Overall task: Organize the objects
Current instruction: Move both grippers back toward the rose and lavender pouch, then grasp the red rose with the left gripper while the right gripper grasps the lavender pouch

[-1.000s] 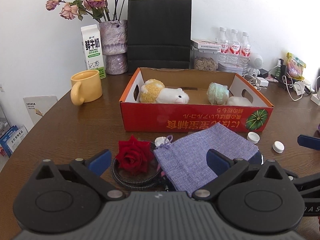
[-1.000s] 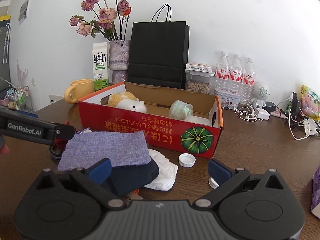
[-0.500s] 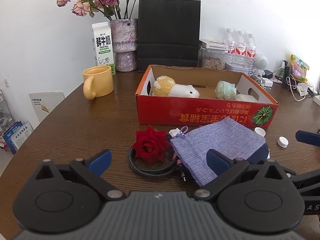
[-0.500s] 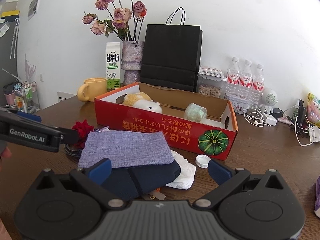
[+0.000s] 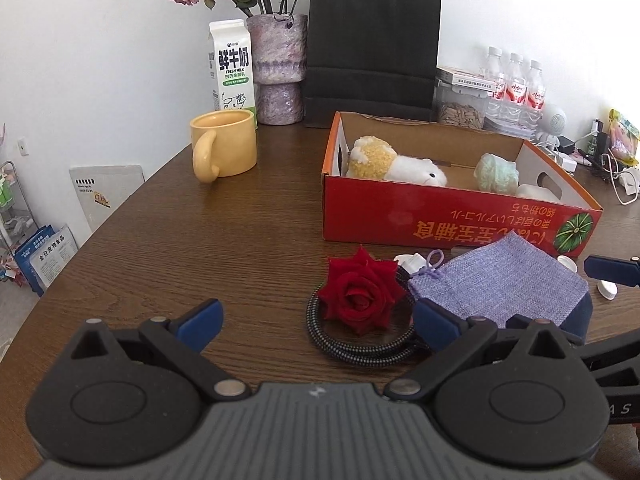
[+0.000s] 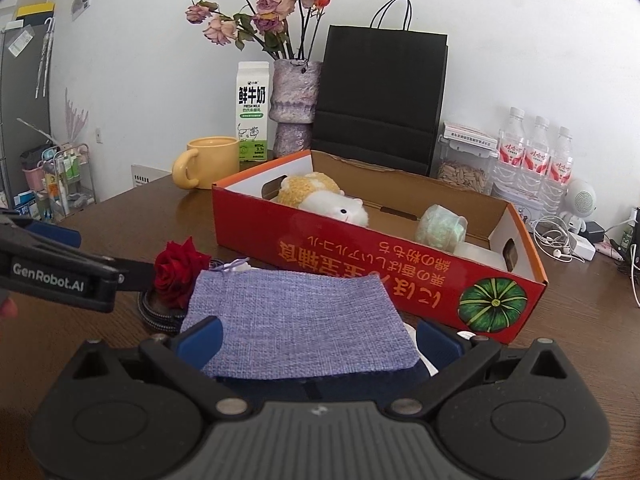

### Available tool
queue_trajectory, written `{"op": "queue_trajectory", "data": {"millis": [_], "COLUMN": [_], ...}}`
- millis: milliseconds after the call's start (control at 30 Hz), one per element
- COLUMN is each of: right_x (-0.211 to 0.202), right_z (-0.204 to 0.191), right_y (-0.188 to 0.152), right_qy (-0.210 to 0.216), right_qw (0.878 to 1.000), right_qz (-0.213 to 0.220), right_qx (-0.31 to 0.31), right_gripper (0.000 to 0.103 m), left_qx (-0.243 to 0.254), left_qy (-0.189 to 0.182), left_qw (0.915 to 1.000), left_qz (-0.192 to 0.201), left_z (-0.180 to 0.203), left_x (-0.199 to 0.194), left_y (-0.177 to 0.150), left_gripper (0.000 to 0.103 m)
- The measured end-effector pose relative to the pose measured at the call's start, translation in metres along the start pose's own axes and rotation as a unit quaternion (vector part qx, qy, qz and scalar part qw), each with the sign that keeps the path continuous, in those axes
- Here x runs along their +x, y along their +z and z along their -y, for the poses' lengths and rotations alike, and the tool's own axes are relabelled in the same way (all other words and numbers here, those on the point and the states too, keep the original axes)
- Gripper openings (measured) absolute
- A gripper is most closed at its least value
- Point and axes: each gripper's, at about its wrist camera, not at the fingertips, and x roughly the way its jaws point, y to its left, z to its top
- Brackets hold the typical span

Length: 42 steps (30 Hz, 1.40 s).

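Three water bottles [image 6: 538, 152] far right, one yellow mug [image 5: 224, 144], one milk carton [image 5: 231, 68], one red rose [image 5: 360, 292].

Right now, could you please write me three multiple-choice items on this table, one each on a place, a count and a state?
1. Where is the red rose?
A. In the red box
B. On a coiled cable
C. In the yellow mug

2. How many water bottles stand at the back?
A. Two
B. Three
C. Five

3. How is the right hand-held gripper?
A. Open over the lilac pouch
B. Shut on the pouch
C. Shut on the rose

Key: B, the cable rings it; B, three caps show; A, its fingers stand wide apart.
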Motion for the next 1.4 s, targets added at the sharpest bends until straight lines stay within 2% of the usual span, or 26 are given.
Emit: {"op": "queue_trajectory", "data": {"millis": [500,733,933,1000,1067,1100,1133,1167,1267,1333,1400], "right_x": [0.047,0.058,0.058,0.056,0.052,0.050,0.048,0.045,0.042,0.040,0.037], "right_z": [0.004,0.011,0.013,0.013,0.012,0.011,0.010,0.008,0.010,0.012,0.014], "right_y": [0.006,0.002,0.000,0.000,0.000,-0.001,-0.001,-0.002,-0.001,-0.001,-0.001], "right_qy": [0.004,0.013,0.020,0.018,0.025,0.025,0.026,0.020,0.028,0.032,0.037], "right_qw": [1.000,0.999,0.999,0.999,0.999,0.999,1.000,1.000,1.000,0.999,0.999], "right_qz": [-0.030,-0.044,-0.040,-0.035,-0.027,-0.022,-0.016,-0.009,0.002,0.008,0.016], "right_qx": [-0.004,0.013,0.017,0.014,0.012,0.008,0.004,-0.001,0.002,0.006,0.013], "right_gripper": [0.103,0.103,0.102,0.094,0.078,0.074,0.063,0.046,0.016,0.009,0.008], "left_qx": [0.002,0.006,0.007,0.008,0.010,0.010,0.010,0.010,0.010,0.011,0.012], "left_qy": [-0.002,-0.003,-0.005,-0.006,-0.005,-0.004,-0.003,-0.003,0.000,0.000,0.002], "left_qw": [0.9998,0.9998,0.9997,0.9997,0.9997,0.9998,0.9998,0.9998,0.9998,0.9998,0.9998], "left_qz": [-0.018,-0.020,-0.022,-0.021,-0.020,-0.019,-0.018,-0.018,-0.016,-0.014,-0.013], "left_z": [0.001,0.005,0.008,0.008,0.009,0.009,0.009,0.009,0.009,0.010,0.011], "left_x": [0.034,0.044,0.047,0.046,0.045,0.045,0.044,0.044,0.042,0.041,0.039], "left_y": [0.005,0.006,0.006,0.006,0.006,0.006,0.006,0.006,0.007,0.007,0.007], "left_gripper": [0.103,0.103,0.103,0.103,0.103,0.103,0.103,0.103,0.103,0.103,0.103]}}
